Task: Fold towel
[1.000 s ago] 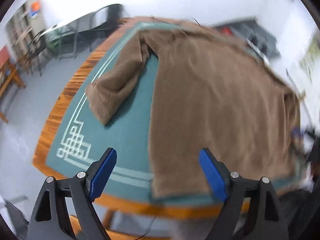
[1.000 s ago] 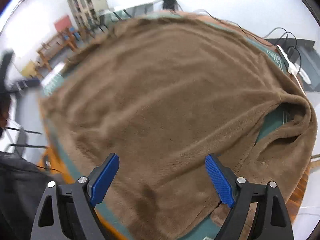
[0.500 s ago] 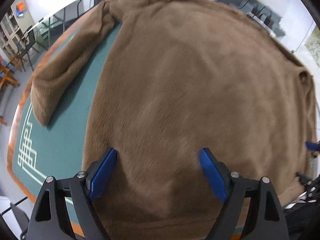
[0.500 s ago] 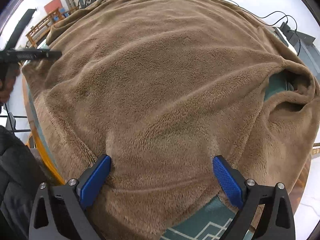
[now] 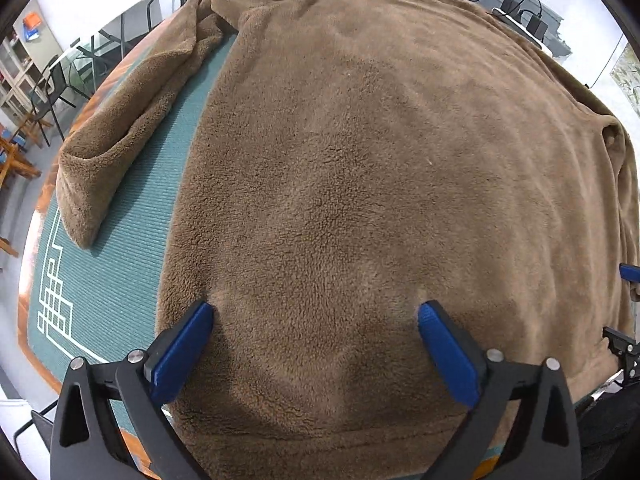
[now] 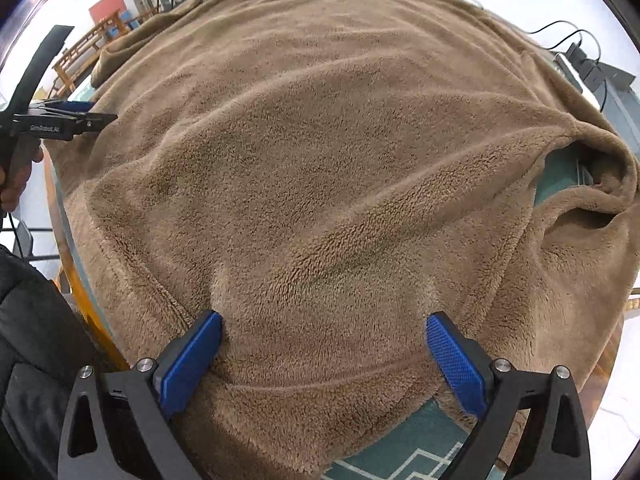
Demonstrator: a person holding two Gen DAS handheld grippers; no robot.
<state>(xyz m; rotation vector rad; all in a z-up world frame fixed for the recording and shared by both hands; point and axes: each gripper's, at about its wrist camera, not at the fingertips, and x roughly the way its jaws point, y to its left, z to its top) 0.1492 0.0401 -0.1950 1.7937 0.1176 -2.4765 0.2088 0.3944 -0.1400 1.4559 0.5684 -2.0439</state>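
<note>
Your left gripper (image 5: pixel 314 312) stood wide open, tips pressed into the towel (image 5: pixel 380 184) near the table's (image 5: pixel 116 280) front edge, holding nothing; your right gripper (image 6: pixel 324 320) stood equally wide, tips sunk in the pile; the towel covered most of the table, its left corner folded back.

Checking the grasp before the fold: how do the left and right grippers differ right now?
The left gripper presses on smooth, flat towel; the right gripper on rippled towel beside a turned-up corner. Bare green mat lies left of the left gripper, but below the right one. Both are open, fingertips dimpling the pile.
</note>
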